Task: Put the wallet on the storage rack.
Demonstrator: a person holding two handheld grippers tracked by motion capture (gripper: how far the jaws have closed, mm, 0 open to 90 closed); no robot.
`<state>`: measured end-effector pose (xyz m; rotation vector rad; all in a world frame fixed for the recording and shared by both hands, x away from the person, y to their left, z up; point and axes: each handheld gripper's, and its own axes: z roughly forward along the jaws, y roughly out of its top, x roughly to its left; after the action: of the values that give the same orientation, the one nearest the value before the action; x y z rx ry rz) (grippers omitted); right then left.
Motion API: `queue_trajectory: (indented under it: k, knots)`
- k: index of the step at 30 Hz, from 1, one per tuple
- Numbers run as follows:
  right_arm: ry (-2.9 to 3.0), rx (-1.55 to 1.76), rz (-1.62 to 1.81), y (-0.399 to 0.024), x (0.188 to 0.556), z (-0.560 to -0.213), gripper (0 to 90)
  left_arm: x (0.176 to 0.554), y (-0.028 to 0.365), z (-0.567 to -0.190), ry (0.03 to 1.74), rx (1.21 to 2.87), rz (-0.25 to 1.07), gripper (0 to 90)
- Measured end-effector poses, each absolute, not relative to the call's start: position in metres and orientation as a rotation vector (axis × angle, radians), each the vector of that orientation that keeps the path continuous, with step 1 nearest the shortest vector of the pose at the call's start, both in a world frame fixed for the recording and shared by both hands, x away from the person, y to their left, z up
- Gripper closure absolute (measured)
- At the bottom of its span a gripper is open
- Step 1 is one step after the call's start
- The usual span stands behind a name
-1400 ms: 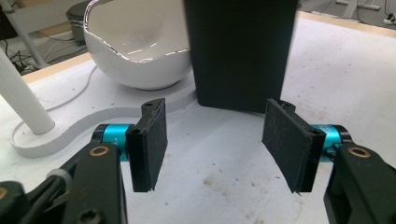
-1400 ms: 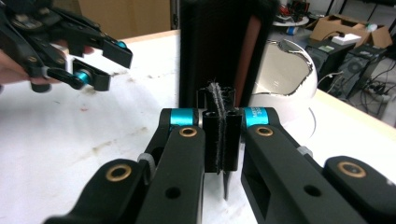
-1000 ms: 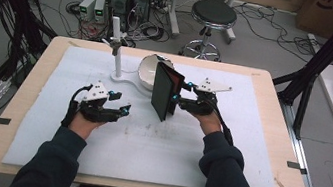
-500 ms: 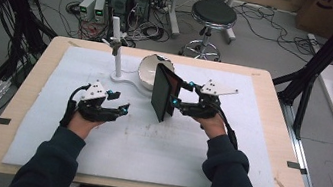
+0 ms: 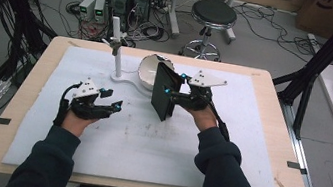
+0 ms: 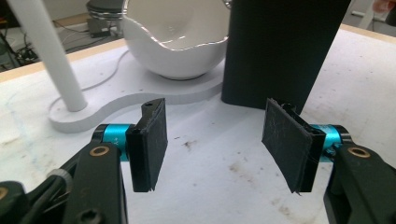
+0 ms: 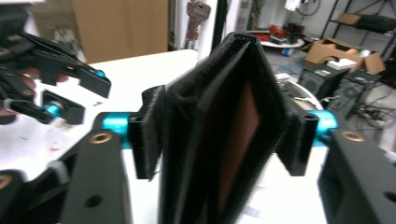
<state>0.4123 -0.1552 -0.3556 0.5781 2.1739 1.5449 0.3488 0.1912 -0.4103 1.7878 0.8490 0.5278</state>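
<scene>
Black folder (image 5: pixel 163 91) looks light and floppy, right gripper (image 5: pixel 173 89) pinching its edge, left gripper (image 5: pixel 113 104) spread empty.

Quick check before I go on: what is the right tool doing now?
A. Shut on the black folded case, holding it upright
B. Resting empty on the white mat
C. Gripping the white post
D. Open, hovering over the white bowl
A: in the right gripper view the right tool has both jaws pressed against the black folded case, which stands upright on the mat in the high view.

A glossy white bowl (image 6: pixel 177 42) sits beside a matt black folder (image 5: pixel 163 90) on scuffed white matting (image 5: pixel 147 141).
</scene>
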Motion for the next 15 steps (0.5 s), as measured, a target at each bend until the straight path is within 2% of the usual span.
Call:
queue_trajectory:
  k: [2, 4, 11, 15]
  knots:
    - [2.175, 0.583, 1.509, -0.154, 0.413, -0.354, 68.6, 0.349, 0.196, -0.411, 0.866, 1.780, 0.534, 39.7]
    - [2.198, 0.586, 1.496, -0.155, 0.414, -0.352, 74.1, 0.349, 0.201, -0.412, 0.882, 1.772, 0.540, 39.2]
    - [2.199, 0.597, 1.476, -0.150, 0.419, -0.351, 69.9, 0.350, 0.212, -0.414, 0.926, 1.749, 0.551, 39.2]
    - [2.230, 0.577, 1.466, -0.144, 0.427, -0.348, 72.6, 0.350, 0.215, -0.416, 0.940, 1.749, 0.545, 39.3]
